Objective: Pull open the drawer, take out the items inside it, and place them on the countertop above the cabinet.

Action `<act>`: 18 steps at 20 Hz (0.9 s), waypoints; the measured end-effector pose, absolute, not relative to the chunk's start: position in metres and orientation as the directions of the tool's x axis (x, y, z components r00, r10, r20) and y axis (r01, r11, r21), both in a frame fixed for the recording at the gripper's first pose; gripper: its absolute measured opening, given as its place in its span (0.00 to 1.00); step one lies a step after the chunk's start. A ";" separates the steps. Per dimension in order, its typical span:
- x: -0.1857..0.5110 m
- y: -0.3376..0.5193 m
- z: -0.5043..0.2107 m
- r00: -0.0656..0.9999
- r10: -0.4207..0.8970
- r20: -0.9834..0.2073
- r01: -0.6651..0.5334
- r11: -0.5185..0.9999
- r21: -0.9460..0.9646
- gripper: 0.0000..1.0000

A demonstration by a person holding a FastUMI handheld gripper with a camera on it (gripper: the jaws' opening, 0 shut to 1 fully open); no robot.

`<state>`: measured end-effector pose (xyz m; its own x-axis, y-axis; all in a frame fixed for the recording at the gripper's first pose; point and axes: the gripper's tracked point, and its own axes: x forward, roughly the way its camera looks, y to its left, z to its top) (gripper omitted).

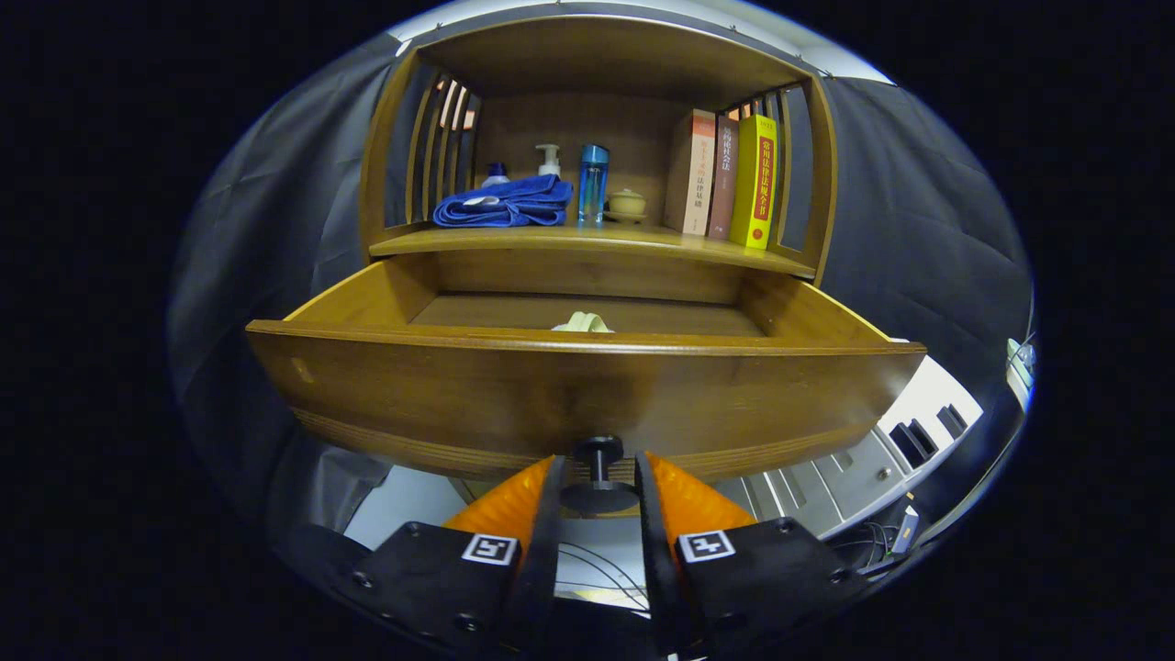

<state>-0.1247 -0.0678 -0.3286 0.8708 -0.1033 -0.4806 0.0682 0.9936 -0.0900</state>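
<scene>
Gripper point(597, 496) fingers flanking knob point(598, 474) of open drawer point(587, 395).

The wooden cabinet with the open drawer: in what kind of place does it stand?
Probably a staged household corner in a booth: the wooden cabinet holds books, a folded blue towel and bottles, with the gripper at its drawer knob.

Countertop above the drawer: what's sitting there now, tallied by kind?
Books: 3
Bottles: 3
Blue towel: 1
Small lidded pot: 1
Total: 8
Gripper flanks the drawer knob.
</scene>
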 end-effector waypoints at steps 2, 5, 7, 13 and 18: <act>-0.121 -0.064 -0.307 0.888 -0.106 -0.448 0.071 0.993 -0.096 0.55; -0.119 -0.058 -0.274 0.908 -0.094 -0.407 0.053 0.992 -0.113 0.71; -0.118 -0.053 -0.255 0.919 -0.085 -0.386 0.045 0.993 -0.111 0.85; -0.093 -0.047 -0.192 0.946 -0.081 -0.314 0.064 0.996 -0.066 0.96; -0.059 -0.044 -0.185 0.942 -0.053 -0.332 0.034 0.997 -0.062 0.98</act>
